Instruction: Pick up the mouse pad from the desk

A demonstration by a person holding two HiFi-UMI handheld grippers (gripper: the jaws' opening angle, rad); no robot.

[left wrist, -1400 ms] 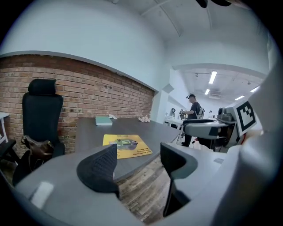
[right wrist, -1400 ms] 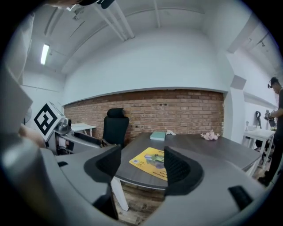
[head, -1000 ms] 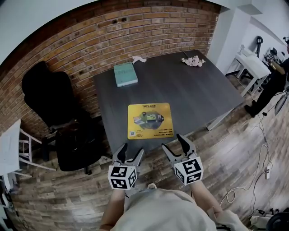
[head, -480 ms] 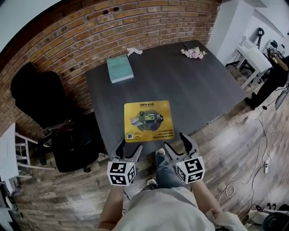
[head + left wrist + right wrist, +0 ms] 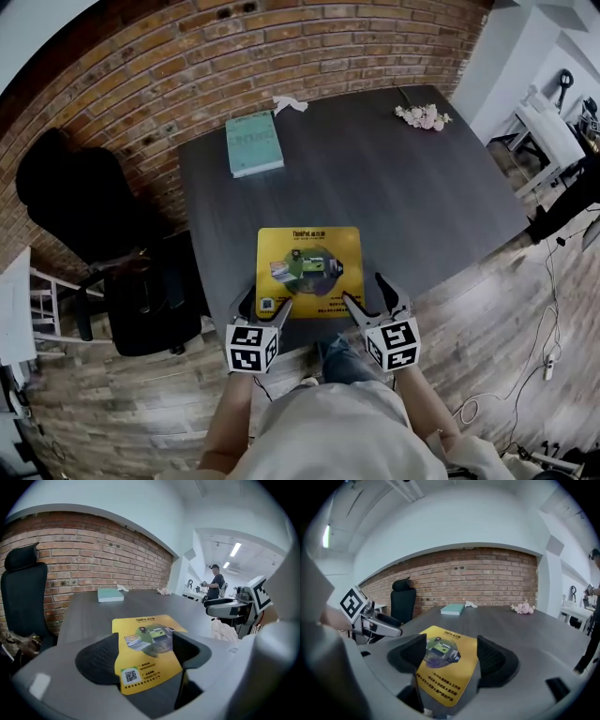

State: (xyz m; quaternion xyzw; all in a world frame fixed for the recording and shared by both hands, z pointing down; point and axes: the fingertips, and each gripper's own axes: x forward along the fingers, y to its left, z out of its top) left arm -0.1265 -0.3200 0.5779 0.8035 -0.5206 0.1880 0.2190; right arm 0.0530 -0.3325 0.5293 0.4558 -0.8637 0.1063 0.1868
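A yellow mouse pad [image 5: 309, 272] with printed pictures lies flat near the front edge of the dark grey desk [image 5: 412, 197]. My left gripper [image 5: 265, 305] hovers at the pad's near left corner. My right gripper [image 5: 368, 292] hovers at its near right corner. Both pairs of jaws are opening and hold nothing. In the left gripper view the mouse pad [image 5: 147, 644] shows through the gap of the left gripper [image 5: 144, 654], lying ahead on the desk. The right gripper view shows the mouse pad [image 5: 446, 665] the same way beyond the right gripper [image 5: 450, 657].
A teal book [image 5: 254, 142], a white crumpled scrap [image 5: 289, 104] and pink flowers [image 5: 424, 116] sit at the desk's far side against the brick wall. A black office chair [image 5: 103, 225] stands left of the desk. A person [image 5: 215, 585] stands in the far room.
Both grippers have moved forward and down, from in front of the desk to the mouse pad's near corners. Their jaws stand a little wider.
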